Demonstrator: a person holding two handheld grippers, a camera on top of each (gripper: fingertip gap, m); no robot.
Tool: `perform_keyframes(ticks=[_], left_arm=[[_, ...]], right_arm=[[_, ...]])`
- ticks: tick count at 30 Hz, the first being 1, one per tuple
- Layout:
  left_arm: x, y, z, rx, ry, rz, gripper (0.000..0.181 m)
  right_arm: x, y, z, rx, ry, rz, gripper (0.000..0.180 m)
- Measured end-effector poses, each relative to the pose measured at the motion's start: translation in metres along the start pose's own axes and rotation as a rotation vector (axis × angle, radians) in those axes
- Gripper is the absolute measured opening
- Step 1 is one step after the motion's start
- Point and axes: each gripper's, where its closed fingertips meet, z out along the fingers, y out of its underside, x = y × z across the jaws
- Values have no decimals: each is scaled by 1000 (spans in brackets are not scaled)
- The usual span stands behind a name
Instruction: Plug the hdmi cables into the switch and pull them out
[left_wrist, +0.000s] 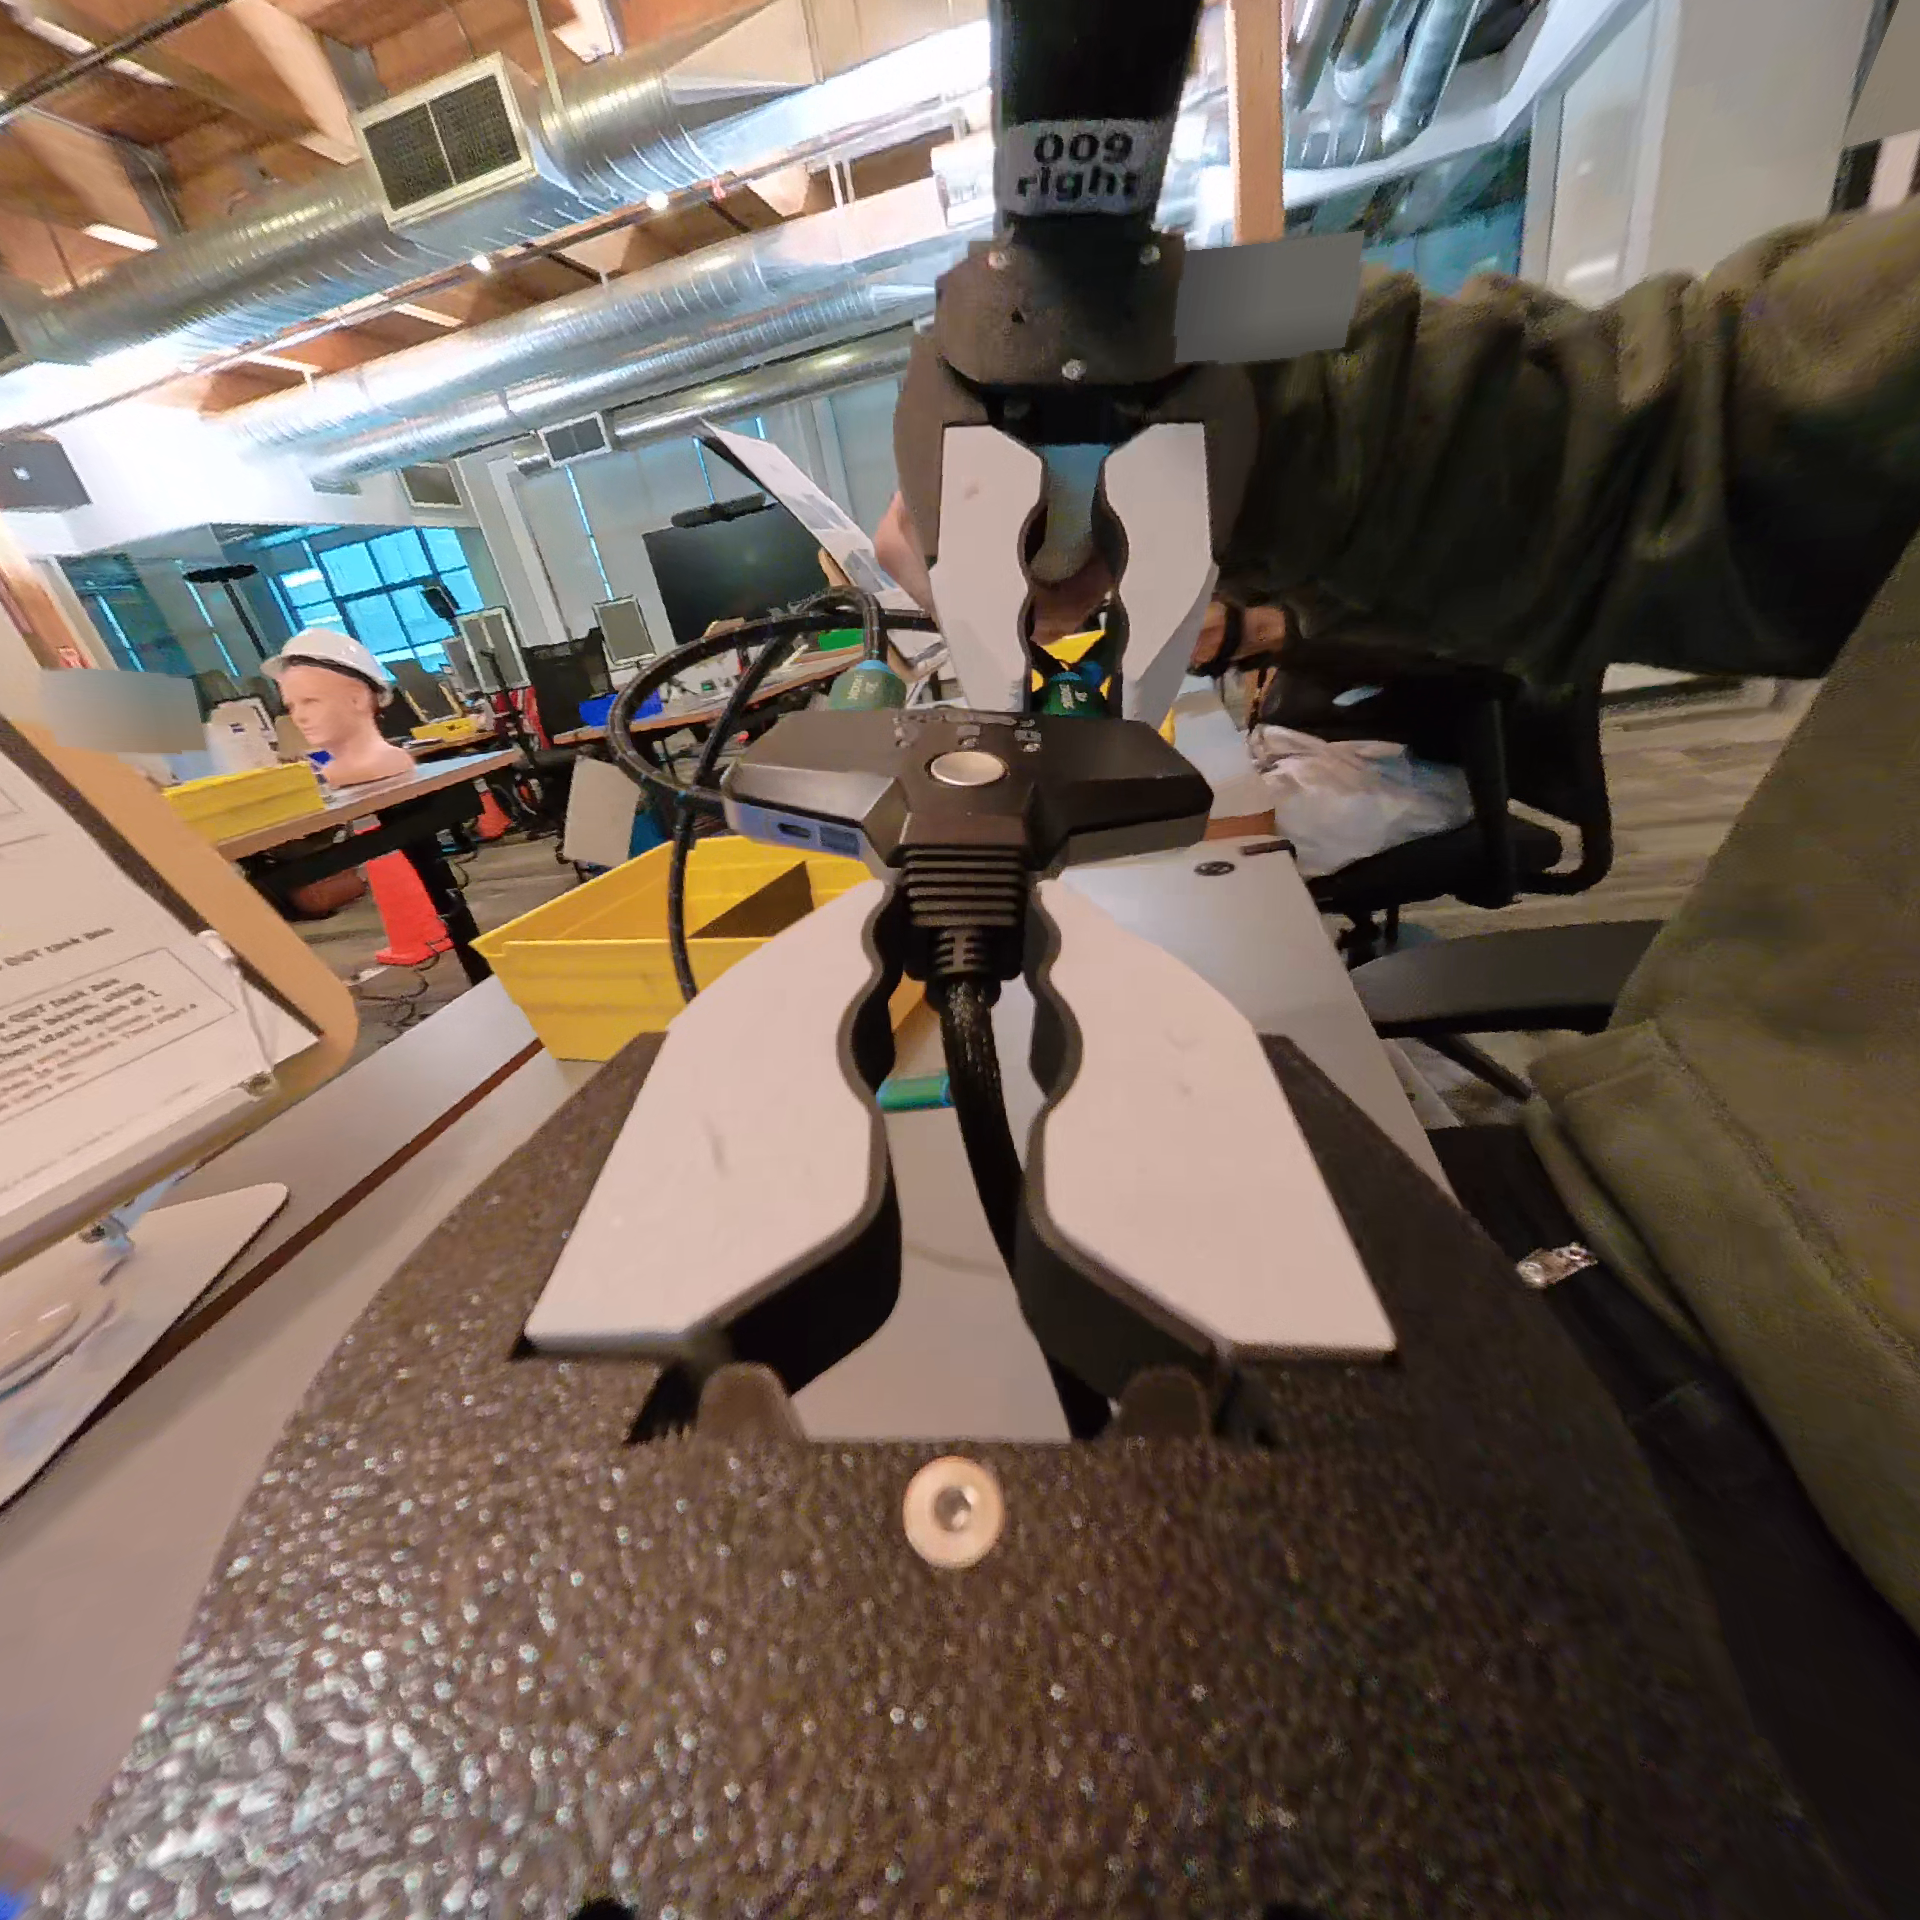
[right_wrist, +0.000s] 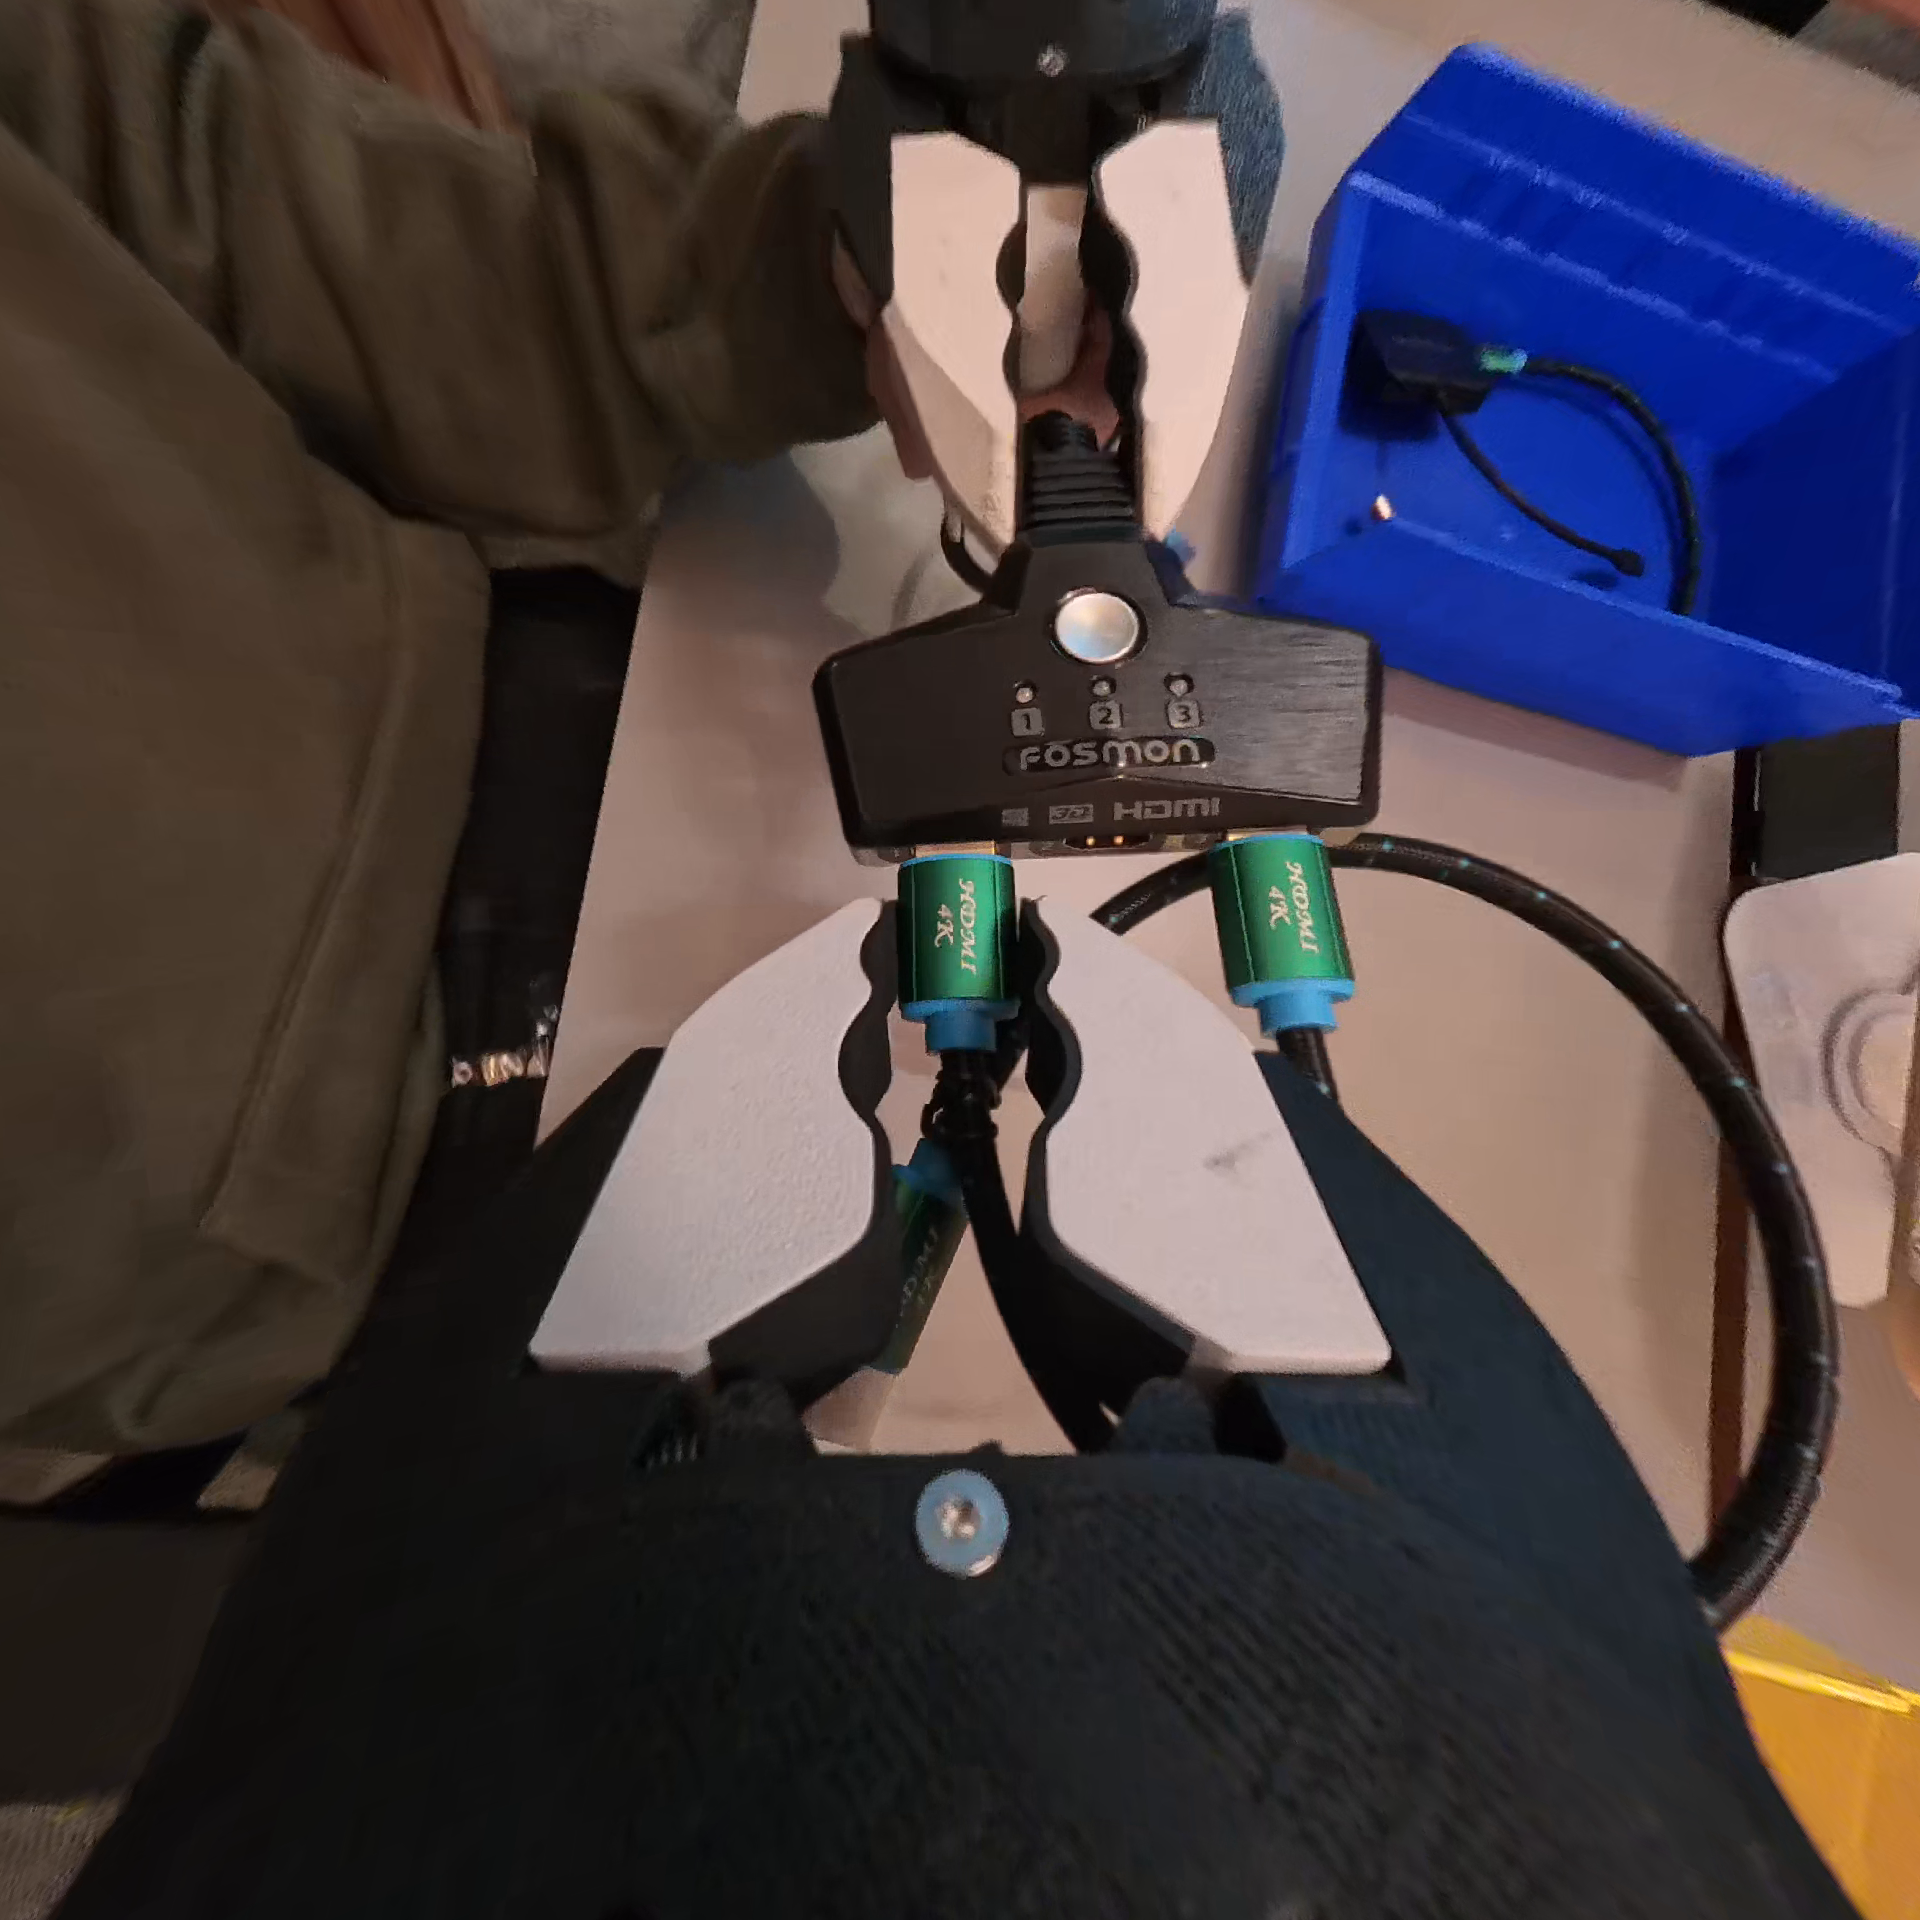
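Left gripper pinches switch tail; right gripper clamps left green plug, both plugs seated.

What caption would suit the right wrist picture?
Right gripper clamps a green plug at the black switch, beside a second plug.

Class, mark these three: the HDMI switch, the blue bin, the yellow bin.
HDMI switch (right_wrist: 1101, 717): right wrist view, on its black top face.
Blue bin (right_wrist: 1558, 270): right wrist view, on its inner wall.
Yellow bin (left_wrist: 582, 961): left wrist view, on its front wall.
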Motion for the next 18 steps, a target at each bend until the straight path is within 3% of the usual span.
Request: perform_keyframes(ticks=[1,7,18], left_arm=[[1,0,-1,13,13,-2,21],[4,6,8,-12,32,13,21],[11,17,14,-51,74,38,21]], right_arm=[[-4,-2,1,27,-18,17,23],[-8,2,2,125,-60,118,24],[-15,24,12,-13,-1,-14,21]])
